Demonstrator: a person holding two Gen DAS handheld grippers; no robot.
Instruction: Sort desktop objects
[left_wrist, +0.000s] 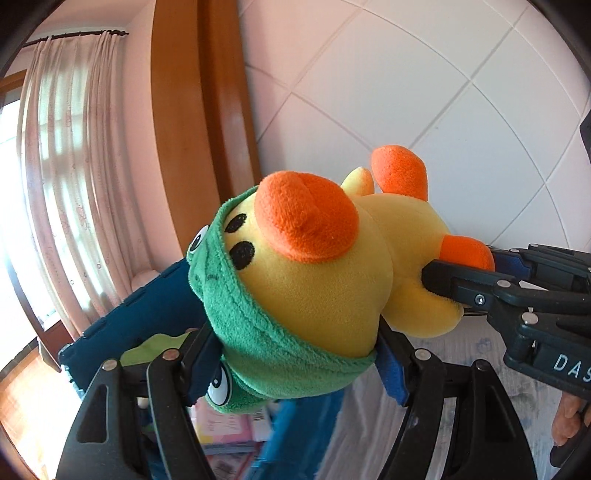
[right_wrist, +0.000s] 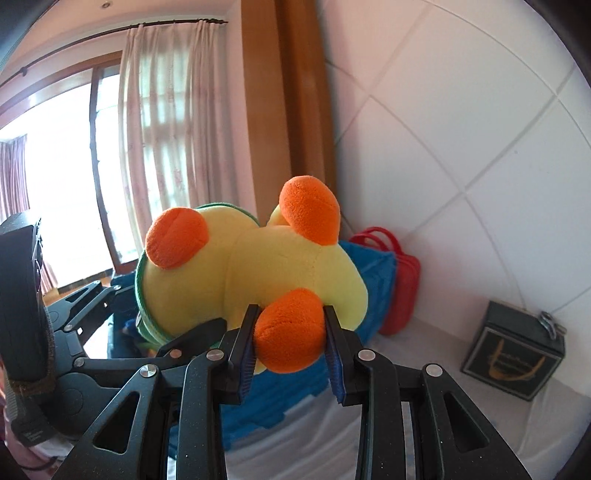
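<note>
A yellow plush duck (left_wrist: 332, 280) with an orange beak, orange feet and a green frog hood hangs in the air, held by both grippers. My left gripper (left_wrist: 295, 354) grips the hooded head, and its blue pads press on both sides. My right gripper (right_wrist: 290, 339) is shut on one orange foot (right_wrist: 288, 332). In the left wrist view the right gripper (left_wrist: 465, 258) comes in from the right. In the right wrist view the left gripper (right_wrist: 162, 306) reaches under the head from the left.
A blue fabric bin (left_wrist: 140, 306) stands below the duck, with books and a green item inside. A red bag (right_wrist: 399, 266) leans by the white tiled wall. A dark box (right_wrist: 517, 358) sits on the white cloth-covered surface (right_wrist: 424, 343). Curtained windows are at the left.
</note>
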